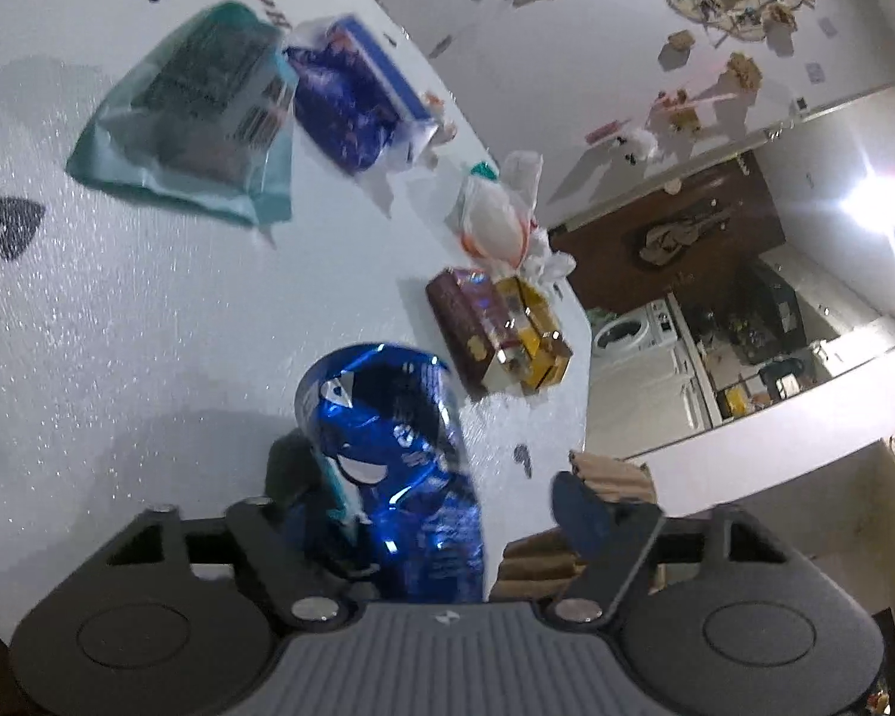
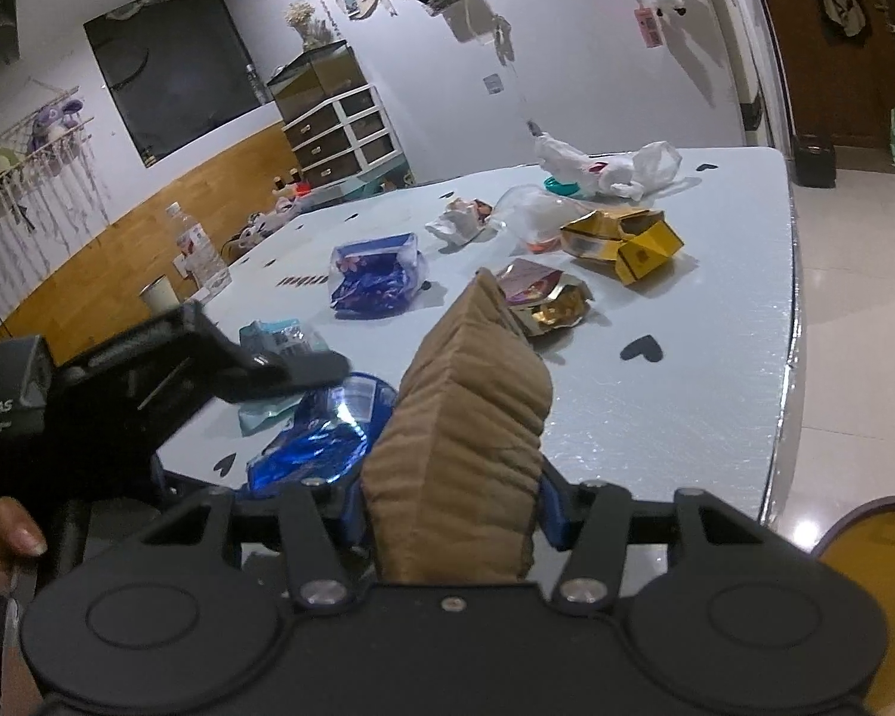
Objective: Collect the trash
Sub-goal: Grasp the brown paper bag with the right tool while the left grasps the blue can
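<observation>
Barely begun: right gripper (image 2: 447, 513) clamps a brown paper bag (image 2: 465, 417); left gripper (image 1: 429, 507), half-open, straddles a blue foil wrapper (image 1: 388, 435) at the table (image 2: 686, 394) edge; other wrappers remain

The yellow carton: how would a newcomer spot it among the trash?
Look at the pale blue table, toward its far right end. The yellow carton lies there on its side, flaps open, beside a clear plastic bag. It is the only boxy yellow item; its neighbours are crumpled wrappers and bags.
</observation>
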{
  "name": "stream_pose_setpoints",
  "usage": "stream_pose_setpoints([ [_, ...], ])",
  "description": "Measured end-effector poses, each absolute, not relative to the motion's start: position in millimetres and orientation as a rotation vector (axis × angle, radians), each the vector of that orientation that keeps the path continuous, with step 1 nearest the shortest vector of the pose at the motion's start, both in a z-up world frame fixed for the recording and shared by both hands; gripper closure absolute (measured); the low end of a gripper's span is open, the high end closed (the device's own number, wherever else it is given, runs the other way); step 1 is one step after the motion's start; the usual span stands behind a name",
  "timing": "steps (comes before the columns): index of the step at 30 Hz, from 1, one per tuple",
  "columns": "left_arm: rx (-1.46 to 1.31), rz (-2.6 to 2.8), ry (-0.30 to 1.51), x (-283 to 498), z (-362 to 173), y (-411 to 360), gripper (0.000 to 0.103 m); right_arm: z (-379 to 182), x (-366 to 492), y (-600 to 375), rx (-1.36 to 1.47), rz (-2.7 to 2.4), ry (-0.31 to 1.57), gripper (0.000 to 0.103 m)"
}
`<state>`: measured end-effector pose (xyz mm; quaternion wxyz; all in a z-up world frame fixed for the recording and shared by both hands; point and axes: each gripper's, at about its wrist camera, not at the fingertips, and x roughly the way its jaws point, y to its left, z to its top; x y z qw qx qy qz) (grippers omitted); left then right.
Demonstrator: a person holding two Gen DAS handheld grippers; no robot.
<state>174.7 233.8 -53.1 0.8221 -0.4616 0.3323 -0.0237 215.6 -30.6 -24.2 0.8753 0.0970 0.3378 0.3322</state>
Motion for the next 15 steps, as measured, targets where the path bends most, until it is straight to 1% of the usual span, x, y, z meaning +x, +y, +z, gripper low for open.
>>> stream_pose_setpoints([
  [4,-0.972,-0.049,0.729,177.4,-59.6,232.4,0.048,-26.6,214.7,-32.4,0.196,0.687,0.71,0.048],
  [8,-0.945,-0.055,0.73,179.6,-61.9,230.6,0.054,-28.4,211.6,-36.2,0.171,0.683,0.715,0.048],
  [9,-0.929,-0.056,0.727,179.7,-60.7,229.2,0.06,-28.8,210.2,-36.9,0.16,0.684,0.716,0.047],
  [10,-0.912,-0.057,0.725,179.9,-59.3,227.8,0.069,-29.3,208.8,-37.9,0.148,0.683,0.719,0.047],
  [13,-0.863,-0.05,0.716,180.0,-55.6,223.3,0.069,-30.8,204.9,-41.8,0.129,0.686,0.727,0.043],
  [15,-0.818,-0.046,0.705,179.3,-52.3,218.0,0.069,-31.2,203.4,-45.1,0.133,0.689,0.734,0.043],
])
